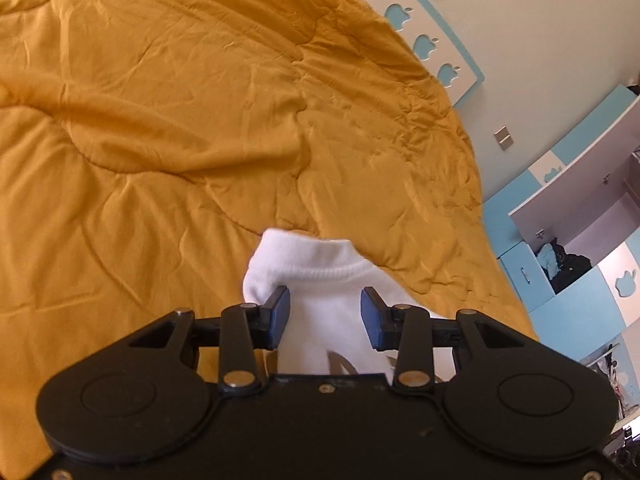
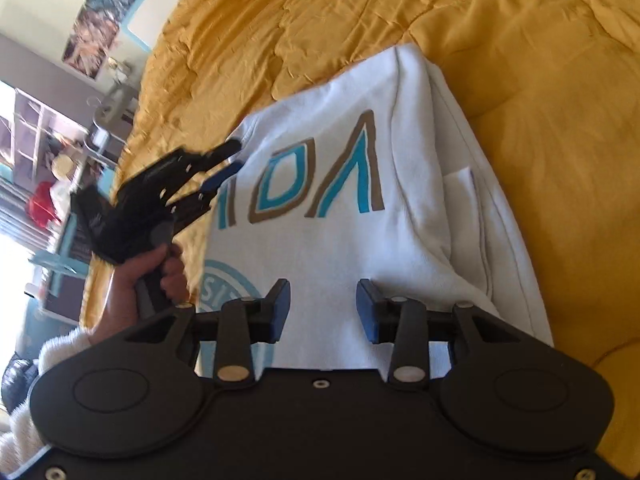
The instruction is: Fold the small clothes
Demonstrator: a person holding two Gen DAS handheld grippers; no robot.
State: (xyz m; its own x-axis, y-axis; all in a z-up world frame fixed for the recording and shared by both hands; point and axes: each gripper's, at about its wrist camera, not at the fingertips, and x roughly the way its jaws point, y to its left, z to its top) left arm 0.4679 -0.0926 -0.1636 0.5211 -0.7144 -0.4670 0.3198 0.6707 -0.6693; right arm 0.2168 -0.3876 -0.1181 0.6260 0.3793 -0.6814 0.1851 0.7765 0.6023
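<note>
Lying on quilt (image 2: 540,80), sweatshirt (image 2: 340,240); left gripper (image 1: 325,316), right gripper (image 2: 323,310) fingers apart

Sweatshirt (image 2: 340,240): 1, white
Bedspread (image 1: 160,120): 1, mustard yellow
Grippers: 2, left gripper (image 1: 325,316), right gripper (image 2: 323,310)
Apple-shaped headboard cutouts (image 1: 425,46): 3

left claw (image 1: 325,317) and right claw (image 2: 323,310) agape.

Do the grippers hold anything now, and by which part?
Nothing is held. Left gripper and right gripper are open above the sweatshirt.
</note>
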